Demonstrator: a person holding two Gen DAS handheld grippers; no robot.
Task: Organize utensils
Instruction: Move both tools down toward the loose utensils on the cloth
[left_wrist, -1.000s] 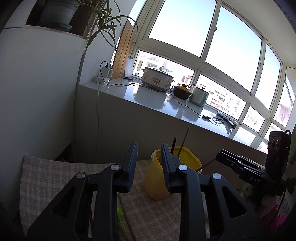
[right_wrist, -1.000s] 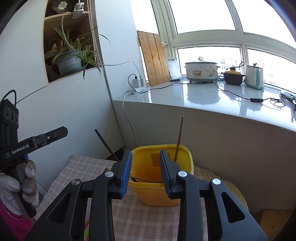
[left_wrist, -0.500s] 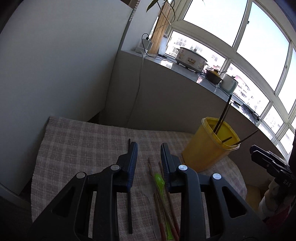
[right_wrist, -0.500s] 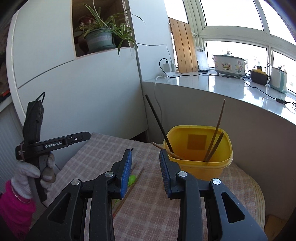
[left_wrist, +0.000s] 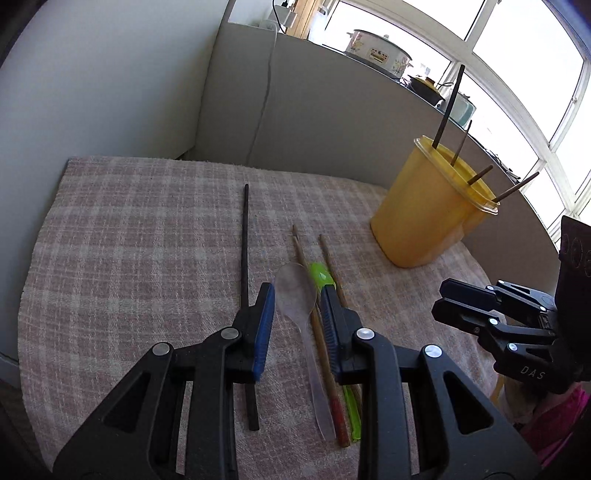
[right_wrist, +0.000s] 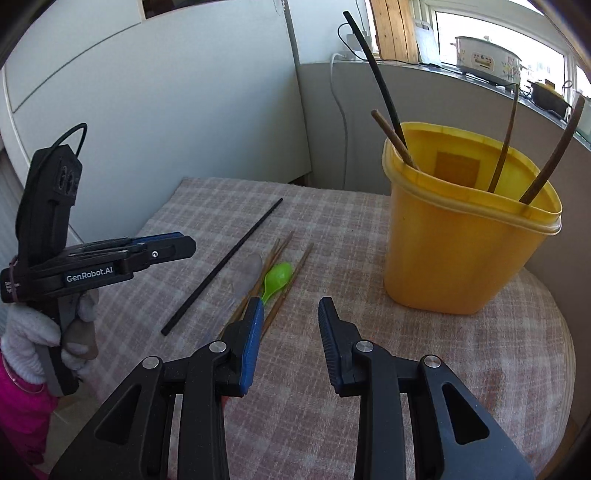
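Loose utensils lie on the checked cloth (left_wrist: 129, 229): a black chopstick (left_wrist: 244, 251), a clear plastic spoon (left_wrist: 295, 288), a green spoon (left_wrist: 320, 275) and wooden chopsticks (left_wrist: 327, 254). My left gripper (left_wrist: 295, 295) hovers just over the clear spoon's bowl, open, gripping nothing. My right gripper (right_wrist: 291, 302) is open above the cloth, right of the green spoon (right_wrist: 279, 275) and wooden chopsticks (right_wrist: 291, 280). The yellow container (right_wrist: 461, 251) holds several chopsticks upright. Each gripper shows in the other's view: the right gripper (left_wrist: 454, 299) and the left gripper (right_wrist: 184, 245).
The cloth covers a small round table whose edge drops off at the right (right_wrist: 565, 332). A white cabinet wall (right_wrist: 166, 110) and a grey ledge (left_wrist: 332, 92) with cookers and a hanging cable stand behind. A gloved hand (right_wrist: 26, 332) with a pink sleeve holds the left gripper.
Both grippers have come down and tipped forward, from facing the window ledge to looking at the utensils on the cloth. Their jaws kept the same gap.
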